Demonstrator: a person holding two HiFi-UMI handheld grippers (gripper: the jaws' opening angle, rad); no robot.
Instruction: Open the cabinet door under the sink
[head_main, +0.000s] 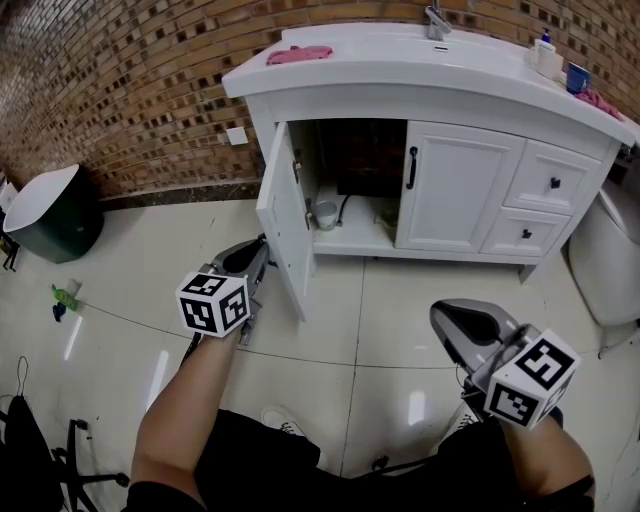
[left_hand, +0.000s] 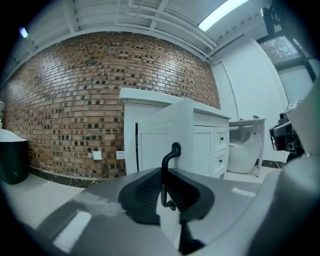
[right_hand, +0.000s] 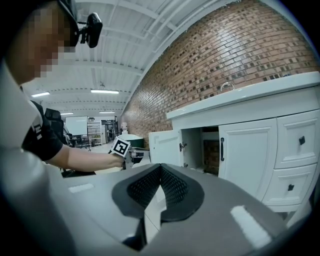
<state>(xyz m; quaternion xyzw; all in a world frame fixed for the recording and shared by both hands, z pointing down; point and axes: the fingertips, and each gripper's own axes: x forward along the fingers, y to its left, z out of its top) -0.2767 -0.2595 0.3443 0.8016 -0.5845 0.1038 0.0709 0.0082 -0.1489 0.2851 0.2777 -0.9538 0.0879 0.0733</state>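
White cabinet door (head_main: 285, 215) hangs open, its handle (left_hand: 172, 150) pinched in the left hand-held gripper (left_hand: 166, 186). The right hand-held gripper (right_hand: 159, 172) is closed, empty. Overpulling could strain the hinges.

Two claws are showing, a left claw (head_main: 260, 246) and a right claw (head_main: 446, 316). One cabinet (head_main: 340, 104) is carrying two doors, an open door (head_main: 283, 215) and a shut door (head_main: 455, 185), and two drawers, an upper drawer (head_main: 553, 178) and a lower drawer (head_main: 525, 232). One faucet (head_main: 437, 20), one bin (head_main: 50, 215) and one toilet (head_main: 605, 265) are also showing.
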